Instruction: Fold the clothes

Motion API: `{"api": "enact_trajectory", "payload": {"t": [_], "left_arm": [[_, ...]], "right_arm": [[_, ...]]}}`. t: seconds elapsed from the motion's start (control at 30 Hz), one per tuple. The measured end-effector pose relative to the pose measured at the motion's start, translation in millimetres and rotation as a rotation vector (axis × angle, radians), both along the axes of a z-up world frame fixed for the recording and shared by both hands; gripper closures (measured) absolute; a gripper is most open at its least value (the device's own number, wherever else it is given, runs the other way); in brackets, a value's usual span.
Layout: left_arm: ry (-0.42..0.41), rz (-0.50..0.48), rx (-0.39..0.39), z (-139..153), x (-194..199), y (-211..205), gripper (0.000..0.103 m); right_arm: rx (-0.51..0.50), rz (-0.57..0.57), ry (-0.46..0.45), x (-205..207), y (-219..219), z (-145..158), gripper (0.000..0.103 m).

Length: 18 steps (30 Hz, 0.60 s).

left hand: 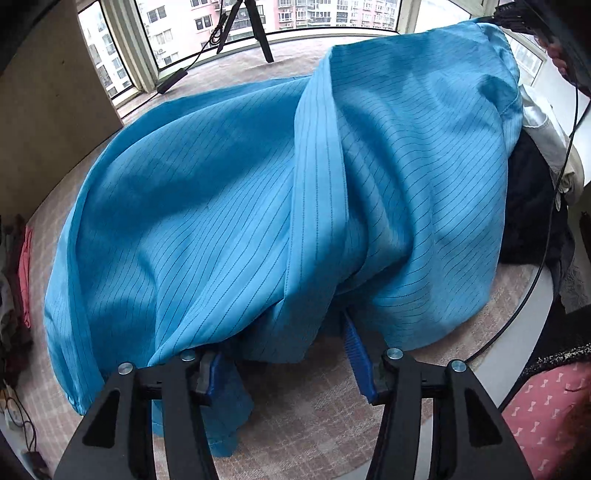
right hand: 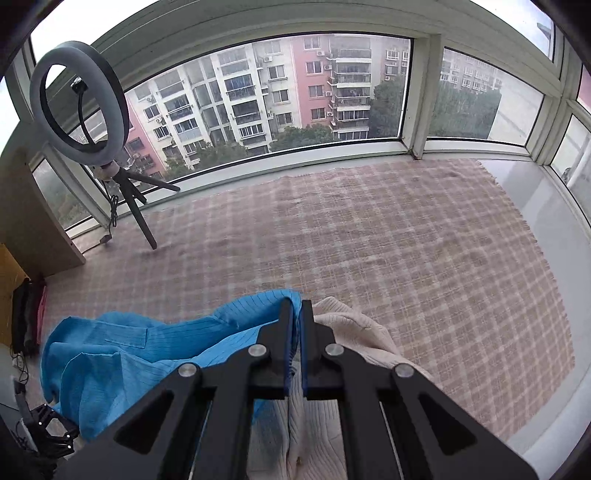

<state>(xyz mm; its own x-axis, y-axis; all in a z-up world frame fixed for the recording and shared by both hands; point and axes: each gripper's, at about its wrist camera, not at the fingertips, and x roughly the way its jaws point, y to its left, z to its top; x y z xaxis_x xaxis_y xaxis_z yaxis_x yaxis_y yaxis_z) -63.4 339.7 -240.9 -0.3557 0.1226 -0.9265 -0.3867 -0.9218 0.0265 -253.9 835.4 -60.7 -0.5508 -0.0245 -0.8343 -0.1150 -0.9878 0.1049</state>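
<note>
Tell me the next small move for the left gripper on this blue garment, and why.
Probably close the left gripper on the blue garment's near hem. Its jaws stand apart with that hem draped between them, not visibly pinched, while the right gripper is already shut on the garment's far edge. Gripping both ends would let the cloth be spread on the checked blanket.

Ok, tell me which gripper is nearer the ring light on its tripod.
Left. From the left gripper, open around the blue garment's hem, the tripod stands straight ahead across the rug. From the right gripper, shut on that garment, the ring light is far off left.
</note>
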Motion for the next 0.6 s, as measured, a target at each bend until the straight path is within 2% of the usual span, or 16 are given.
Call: {"api": "enact_trajectory", "payload": {"t": [0.03,0.07,0.17,0.3,0.37,0.43,0.5,0.6], "left_arm": [[-0.05,0.01,0.027,-4,-4,-1,0.098],[-0.096,0.019,0.055,-6,-8,-2,0.103],[-0.138,0.037,0.142,23,-3,-17,0.102],[-0.144,0.055,0.259,117,21,-45,0.102],[-0.106,0.051,0.242,167,26,-60,0.102],[-0.057,0.05,0.167,202,22,-68,0.102],[-0.018,0.04,0.044,210,-3,-80,0.101],[-0.045,0.017,-0.066,197,-49,-94,0.101]], "right_arm": [[0.004,-0.001,-0.003,0,0,-1,0.1],[0.004,-0.002,-0.007,0,0,-2,0.1],[0.009,-0.002,-0.01,3,1,-2,0.1],[-0.001,-0.015,-0.009,10,5,-5,0.1],[-0.012,-0.02,-0.012,14,8,-9,0.1],[-0.016,-0.03,-0.021,17,9,-16,0.1],[-0.03,-0.038,-0.029,21,12,-22,0.1],[-0.034,-0.055,-0.044,28,14,-30,0.1]]}}
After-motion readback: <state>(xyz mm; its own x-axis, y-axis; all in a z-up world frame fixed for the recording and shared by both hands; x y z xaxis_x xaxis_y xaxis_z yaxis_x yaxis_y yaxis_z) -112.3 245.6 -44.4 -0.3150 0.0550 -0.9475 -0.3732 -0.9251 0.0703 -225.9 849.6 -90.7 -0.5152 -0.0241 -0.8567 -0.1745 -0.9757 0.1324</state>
